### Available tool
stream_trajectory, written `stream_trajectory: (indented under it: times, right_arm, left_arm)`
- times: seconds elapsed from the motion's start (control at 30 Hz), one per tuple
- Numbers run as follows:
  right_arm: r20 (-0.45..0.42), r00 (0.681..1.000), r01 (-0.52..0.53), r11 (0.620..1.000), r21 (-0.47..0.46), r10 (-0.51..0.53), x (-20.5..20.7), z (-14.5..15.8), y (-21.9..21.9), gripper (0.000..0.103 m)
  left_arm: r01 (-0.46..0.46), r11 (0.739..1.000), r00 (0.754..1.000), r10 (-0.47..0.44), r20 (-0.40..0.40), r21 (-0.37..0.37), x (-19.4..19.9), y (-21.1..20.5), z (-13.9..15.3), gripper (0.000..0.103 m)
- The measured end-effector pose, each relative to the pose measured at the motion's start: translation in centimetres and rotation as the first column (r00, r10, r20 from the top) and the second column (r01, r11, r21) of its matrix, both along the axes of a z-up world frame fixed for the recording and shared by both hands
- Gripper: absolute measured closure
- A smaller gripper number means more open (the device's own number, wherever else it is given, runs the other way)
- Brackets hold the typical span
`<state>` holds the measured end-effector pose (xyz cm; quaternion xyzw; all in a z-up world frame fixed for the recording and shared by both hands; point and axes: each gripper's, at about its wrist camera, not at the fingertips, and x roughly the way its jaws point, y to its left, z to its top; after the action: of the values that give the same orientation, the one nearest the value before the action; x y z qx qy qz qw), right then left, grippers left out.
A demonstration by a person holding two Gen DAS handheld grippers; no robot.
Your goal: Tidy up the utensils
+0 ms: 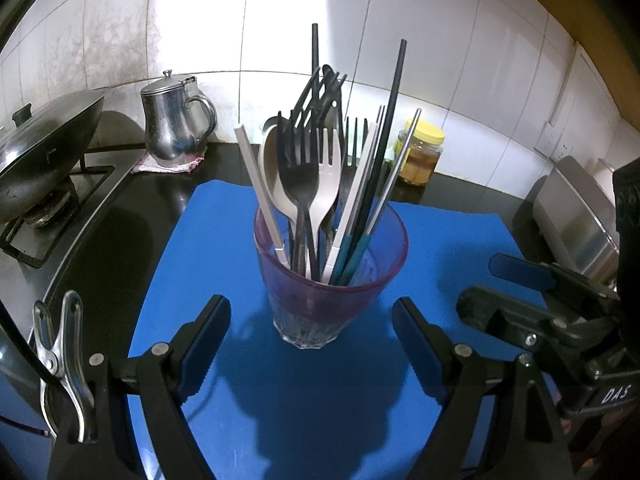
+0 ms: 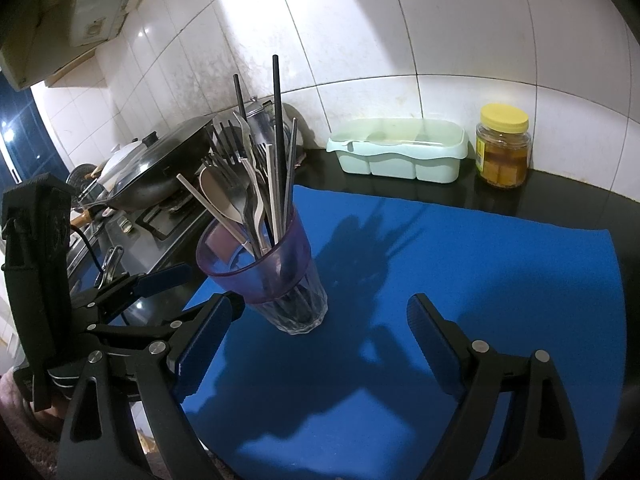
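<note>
A purple-tinted glass tumbler (image 1: 320,280) (image 2: 272,276) stands upright on a blue mat (image 1: 224,240) (image 2: 480,264). It holds several utensils (image 1: 316,176) (image 2: 256,184): forks, spoons and chopsticks in black, beige and steel. My left gripper (image 1: 310,344) is open, its fingers a little short of the tumbler on either side. My right gripper (image 2: 320,340) is open too, just right of the tumbler, nothing between its fingers. The right gripper's fingers (image 1: 520,272) show at the right edge of the left wrist view. A mint divided organizer tray (image 2: 396,152) sits against the back wall.
A yellow-lidded jar (image 2: 503,148) (image 1: 422,152) stands beside the tray. A steel jug (image 1: 174,120) sits on a cloth at the back left. A lidded wok (image 1: 40,152) (image 2: 160,168) rests on the gas stove to the left. A steel container (image 1: 576,216) sits at the right.
</note>
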<state>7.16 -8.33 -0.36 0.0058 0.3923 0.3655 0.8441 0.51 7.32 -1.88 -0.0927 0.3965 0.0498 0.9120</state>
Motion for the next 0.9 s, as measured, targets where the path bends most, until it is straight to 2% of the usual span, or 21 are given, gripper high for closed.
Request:
stream_trajectory:
  times: [0.9]
  right_arm:
    - [-0.004,1.000,0.002,1.000,0.000,-0.002,0.04,-0.11,-0.10,0.012]
  left_arm:
    - [0.004,1.000,1.000,-0.004,-0.020,0.000,-0.02,-0.34,-0.39,0.017]
